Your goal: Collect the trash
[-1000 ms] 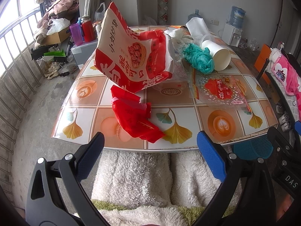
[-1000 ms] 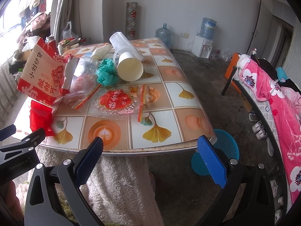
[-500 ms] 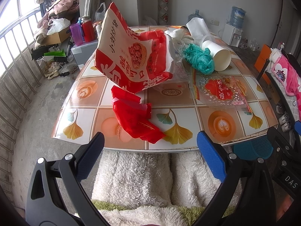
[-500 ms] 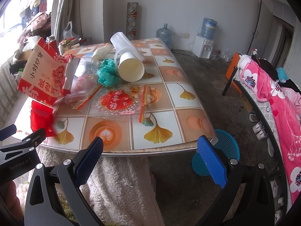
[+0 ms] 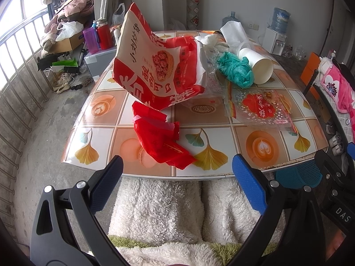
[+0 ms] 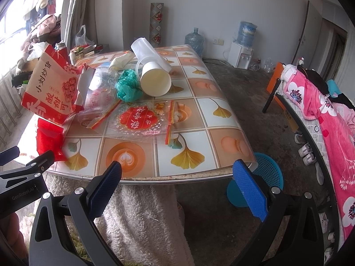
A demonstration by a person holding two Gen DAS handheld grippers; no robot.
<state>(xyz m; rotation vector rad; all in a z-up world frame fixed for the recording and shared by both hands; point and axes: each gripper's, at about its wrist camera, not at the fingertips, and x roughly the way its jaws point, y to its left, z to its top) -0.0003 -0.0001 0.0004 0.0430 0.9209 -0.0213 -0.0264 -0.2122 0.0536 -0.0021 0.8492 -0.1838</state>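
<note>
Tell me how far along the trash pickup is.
Nothing looks collected. Both tongs, left and right, are open and empty short of the table. Red wrapper, snack bag, paper cup and green bag remain.

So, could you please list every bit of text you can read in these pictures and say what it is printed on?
"小刘炒货": on the big red and tan snack bag.
"酸甜可口": large white characters along that bag's red band.
"GenRobot.AI": on the left gripper body, seen in the right wrist view.
"DAS": on the right gripper body, at the left wrist view's edge; cut off.
Clear bag: red label with white characters, upside down, unreadable.
</note>
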